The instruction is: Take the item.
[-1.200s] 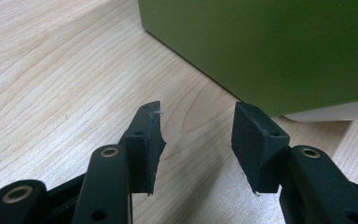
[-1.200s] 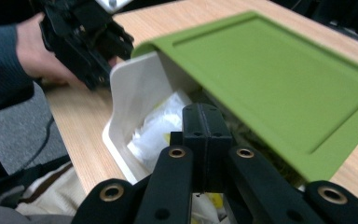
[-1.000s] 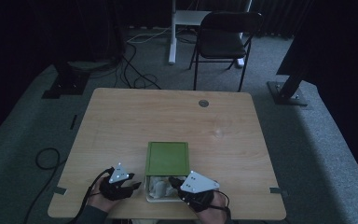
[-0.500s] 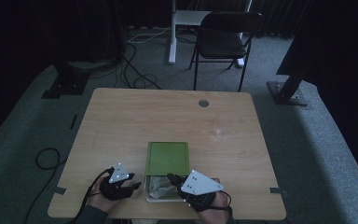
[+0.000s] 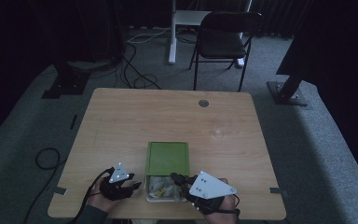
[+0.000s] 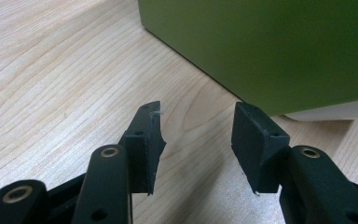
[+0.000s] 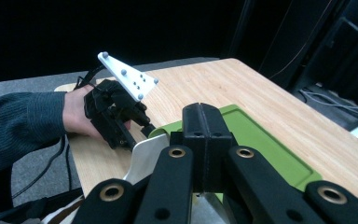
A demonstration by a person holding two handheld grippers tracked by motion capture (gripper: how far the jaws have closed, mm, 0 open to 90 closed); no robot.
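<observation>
Likely about midway: on the desk [image 5: 121,121], at its near edge, white box [image 5: 166,200] with green lid [image 5: 168,157] half off, crumpled contents [image 5: 161,186] exposed, left gripper [image 6: 196,140] beside it, fingers apart, right gripper [image 7: 203,112] above contents, fingers pressed together.

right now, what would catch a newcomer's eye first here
The green lid stands out most, slid back on a pale box at the near edge of the wooden table, showing crumpled pale stuff inside. A gripper flanks the box on each side: the right gripper with fingers pressed together, the left gripper open beside the box's green side.
</observation>
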